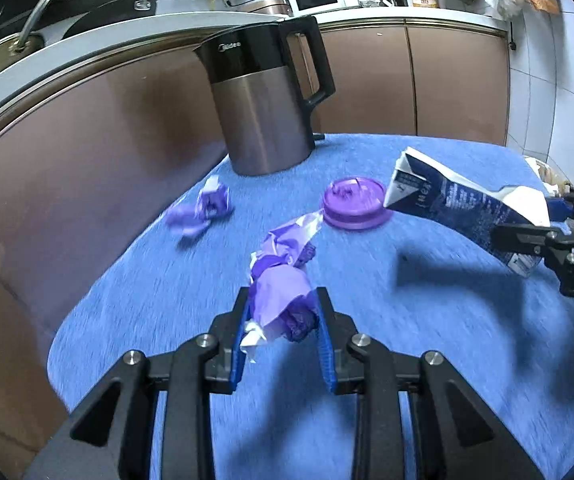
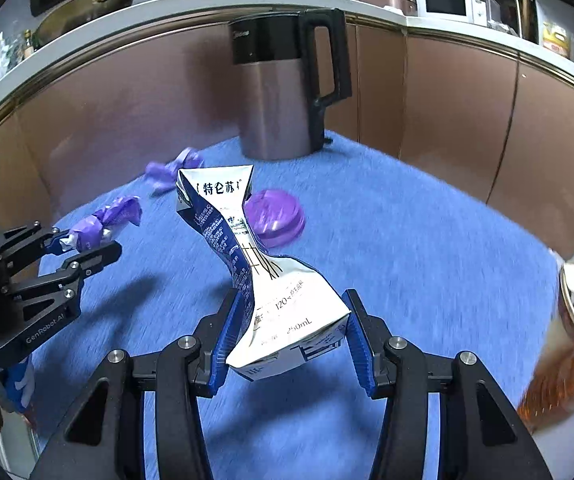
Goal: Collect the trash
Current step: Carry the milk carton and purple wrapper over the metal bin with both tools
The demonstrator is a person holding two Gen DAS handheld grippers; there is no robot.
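Two crumpled purple wrappers: one [image 1: 281, 280] in front of kettle [image 1: 265, 100], clear of blue cloth [image 1: 407, 340]; other [image 1: 203, 210] at kettle's left foot. One squashed milk carton [image 2: 263, 280]. One purple lid [image 1: 353, 208] near kettle. One kettle. One jar [image 2: 567, 344] far right of kettle.

We saw purple wrapper [image 1: 279, 292] | navy-and-white carton [image 2: 263, 280] | purple lid [image 1: 353, 206] | blue cloth [image 1: 407, 340] | black-and-grey kettle [image 1: 265, 104]

The left gripper [image 1: 283, 312] pointed steeply downward, its blue pads [image 1: 239, 344] pressed together on a held item. The right gripper [image 2: 291, 332] pointed downward likewise, jaws set wider and clamped. In the right wrist view, the left gripper sat at nine o'clock.
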